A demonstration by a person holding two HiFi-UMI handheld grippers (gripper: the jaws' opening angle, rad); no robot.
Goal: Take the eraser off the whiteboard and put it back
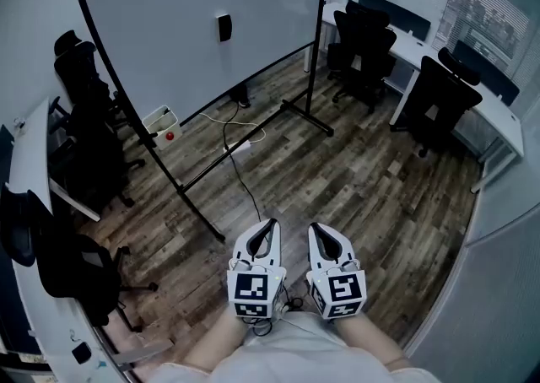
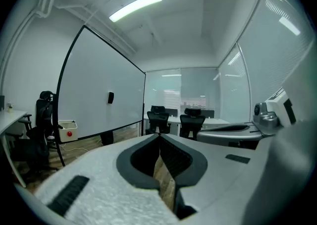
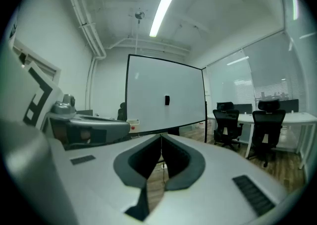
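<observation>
The eraser (image 1: 224,27) is a small black block stuck high on the large whiteboard (image 1: 169,35), which stands across the room from me. It also shows as a dark spot in the left gripper view (image 2: 110,97) and the right gripper view (image 3: 167,100). My left gripper (image 1: 272,223) and right gripper (image 1: 314,226) are held side by side close to my body, far short of the board. Both point roughly level toward it. Each has its jaws shut with nothing between them (image 2: 159,136) (image 3: 161,136).
The whiteboard's stand (image 1: 308,115) has feet that reach out over the wood floor. A cable (image 1: 240,170) trails from it. A white box with a red button (image 1: 162,126) sits at the board's base. Black office chairs (image 1: 363,40) and desks (image 1: 498,115) stand right, more chairs (image 1: 84,94) left.
</observation>
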